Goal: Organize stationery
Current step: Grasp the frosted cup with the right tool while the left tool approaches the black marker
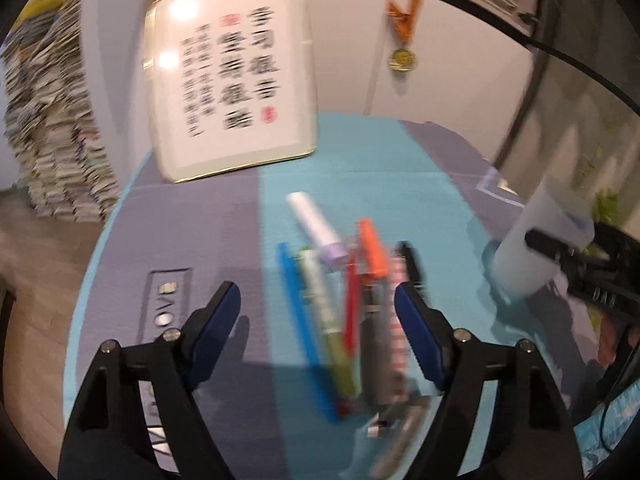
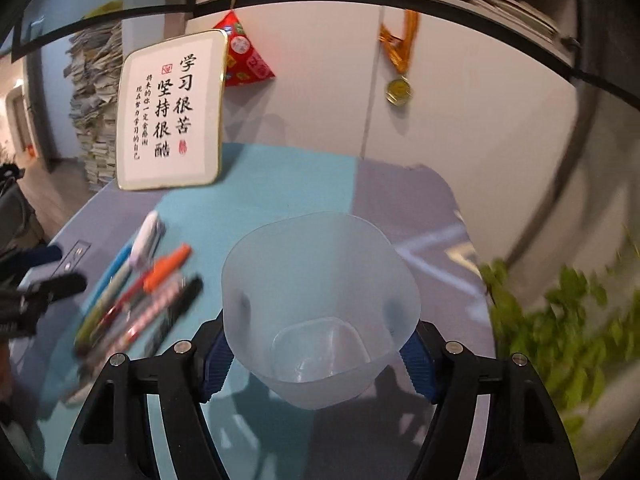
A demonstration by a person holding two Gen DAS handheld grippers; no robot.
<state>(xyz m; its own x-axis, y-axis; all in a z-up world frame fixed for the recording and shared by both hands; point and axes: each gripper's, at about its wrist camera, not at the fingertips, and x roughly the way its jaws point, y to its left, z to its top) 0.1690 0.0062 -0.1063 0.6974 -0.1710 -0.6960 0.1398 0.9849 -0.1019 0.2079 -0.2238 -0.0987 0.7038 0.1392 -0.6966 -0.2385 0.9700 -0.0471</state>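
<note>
The right tool (image 2: 320, 354) grips the translucent cup (image 2: 320, 304), pads pressed against its two sides, mouth facing away from the camera. The left tool (image 1: 318, 328) stands open above the desk (image 1: 400, 152), its pads either side of the bunch of pens (image 1: 344, 304), apparently not yet touching, though blur obscures this. The pens' long axes run along the left tool's reach; the cup lies to their right.

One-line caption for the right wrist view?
Right tool grips a translucent cup, empty, above the blue-and-purple mat; pens lie to its left.
</note>
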